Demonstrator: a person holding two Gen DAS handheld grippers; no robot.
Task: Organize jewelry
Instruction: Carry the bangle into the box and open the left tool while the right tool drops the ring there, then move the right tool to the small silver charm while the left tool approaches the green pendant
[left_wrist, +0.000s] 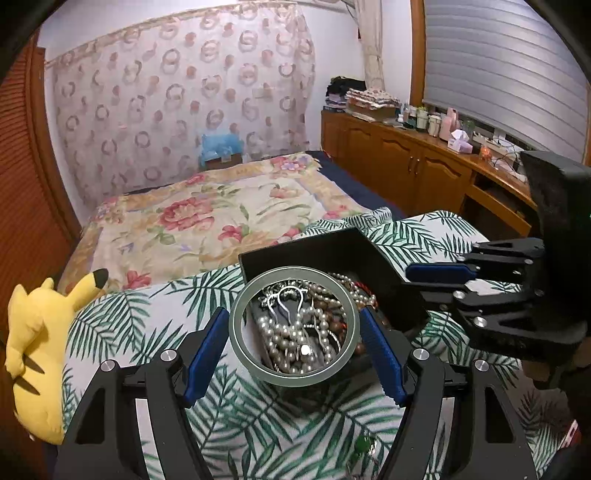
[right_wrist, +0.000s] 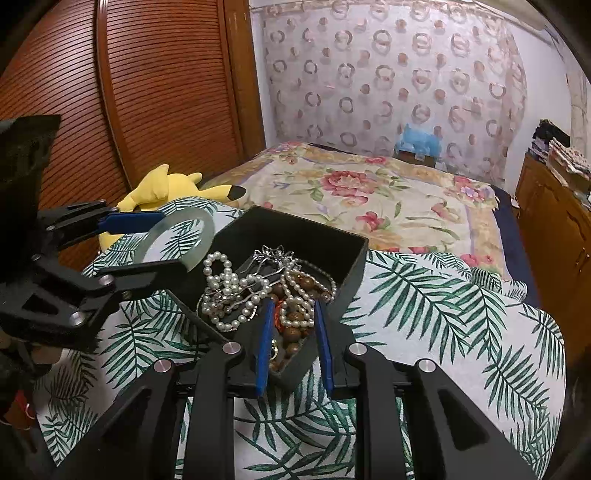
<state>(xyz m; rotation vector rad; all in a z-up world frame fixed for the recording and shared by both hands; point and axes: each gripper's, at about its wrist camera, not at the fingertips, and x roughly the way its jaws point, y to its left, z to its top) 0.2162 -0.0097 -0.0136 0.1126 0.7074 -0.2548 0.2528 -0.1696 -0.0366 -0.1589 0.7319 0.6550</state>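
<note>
Two tools are working over the bed's palm-leaf cover (right_wrist: 424, 295). The left tool (left_wrist: 294, 334) has its blue pads clamped on either side of a pale green bangle (left_wrist: 240, 332), held up above the near-left edge of the black jewelry box (right_wrist: 295, 236), not touching it as far as the right wrist view shows. Through the ring the pearl strands (left_wrist: 280, 336) show, heaped in the box with wooden beads (right_wrist: 291, 321) and a silver hairpin (left_wrist: 291, 295) (quite a tangle). The right tool (right_wrist: 293, 347) sits at the box's near corner, fingers apart, straddling that corner with beads between them; nothing looks gripped. A yellow plush toy (left_wrist: 33, 332) lies at the far left of the bed.
</note>
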